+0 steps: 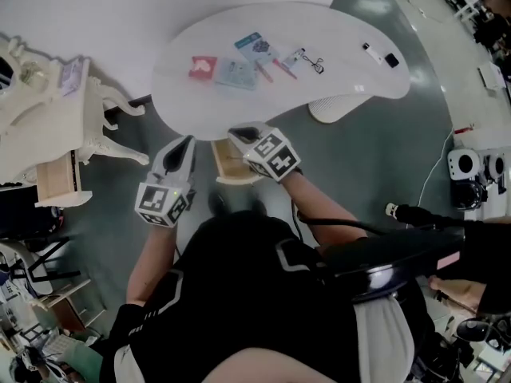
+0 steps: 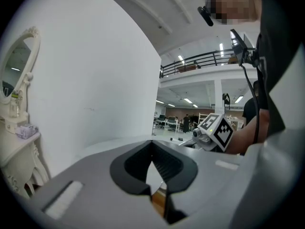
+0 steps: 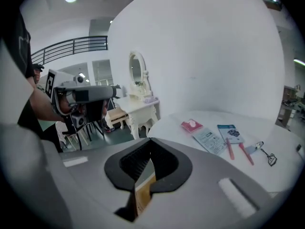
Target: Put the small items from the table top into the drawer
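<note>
Small items lie on the white round table [image 1: 335,30]: a red packet [image 1: 203,67], a pale blue packet [image 1: 237,74], a blue card [image 1: 255,46], two pink pens [image 1: 264,72], an eyelash curler [image 1: 314,64] and a small black-and-white piece [image 1: 382,57]. Under the table's near edge a wooden drawer [image 1: 230,167] stands pulled out. My left gripper [image 1: 189,140] is shut and empty just left of the drawer. Shut too, my right gripper [image 1: 235,132] hovers over the drawer's far end. The right gripper view shows the red packet [image 3: 191,125] and the pens [image 3: 229,149] ahead.
A white dressing table [image 1: 48,110] with a mirror stands at the left, its own wooden drawer [image 1: 56,178] pulled out. The table's round base [image 1: 335,108] rests on the grey floor. White devices [image 1: 471,166] and a cable lie at the right.
</note>
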### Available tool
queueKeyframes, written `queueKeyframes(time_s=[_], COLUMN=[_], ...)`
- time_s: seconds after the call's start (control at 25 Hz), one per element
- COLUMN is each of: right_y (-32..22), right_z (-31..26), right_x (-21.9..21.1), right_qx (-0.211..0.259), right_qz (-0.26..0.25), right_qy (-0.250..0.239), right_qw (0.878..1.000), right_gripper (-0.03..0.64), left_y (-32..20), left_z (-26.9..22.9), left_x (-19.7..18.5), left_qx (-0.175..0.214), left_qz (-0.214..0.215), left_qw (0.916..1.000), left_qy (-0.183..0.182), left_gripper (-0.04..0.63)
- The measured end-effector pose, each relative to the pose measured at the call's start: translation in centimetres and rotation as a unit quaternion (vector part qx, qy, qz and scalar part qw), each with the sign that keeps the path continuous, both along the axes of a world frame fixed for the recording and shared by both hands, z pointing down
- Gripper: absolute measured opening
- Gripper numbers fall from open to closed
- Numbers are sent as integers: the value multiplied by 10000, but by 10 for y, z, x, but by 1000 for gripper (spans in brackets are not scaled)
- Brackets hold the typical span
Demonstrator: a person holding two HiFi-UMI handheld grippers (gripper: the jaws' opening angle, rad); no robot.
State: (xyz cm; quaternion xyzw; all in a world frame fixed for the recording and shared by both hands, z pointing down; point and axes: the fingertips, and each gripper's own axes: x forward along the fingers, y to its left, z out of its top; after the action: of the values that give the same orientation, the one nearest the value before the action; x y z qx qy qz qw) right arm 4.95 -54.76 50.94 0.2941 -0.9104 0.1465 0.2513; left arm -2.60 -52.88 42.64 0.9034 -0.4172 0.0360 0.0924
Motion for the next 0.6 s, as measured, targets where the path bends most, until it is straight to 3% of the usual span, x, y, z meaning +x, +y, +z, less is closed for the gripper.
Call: queueKeyframes(time_s=[0.28,0.44,0.6], right_y=[-2,-7,-6], right_z=[-65,-102,-125], right_x=[13,32,41], right_qx=[588,1067,1295], right_qz=[387,913,1020], right_qy=[-759,-1171,-1346], right_qw=[9946,9831,9771], right_gripper=[2,2,2], left_y=[5,7,5], left_z=[-31,-44,-57], left_x=[15,18,18], left_qx=[325,458,556], left_qz=[197,87,-50], left_qw=[9993,9989,9983], left_qy=[1,108,136], left_gripper=[0,0,0])
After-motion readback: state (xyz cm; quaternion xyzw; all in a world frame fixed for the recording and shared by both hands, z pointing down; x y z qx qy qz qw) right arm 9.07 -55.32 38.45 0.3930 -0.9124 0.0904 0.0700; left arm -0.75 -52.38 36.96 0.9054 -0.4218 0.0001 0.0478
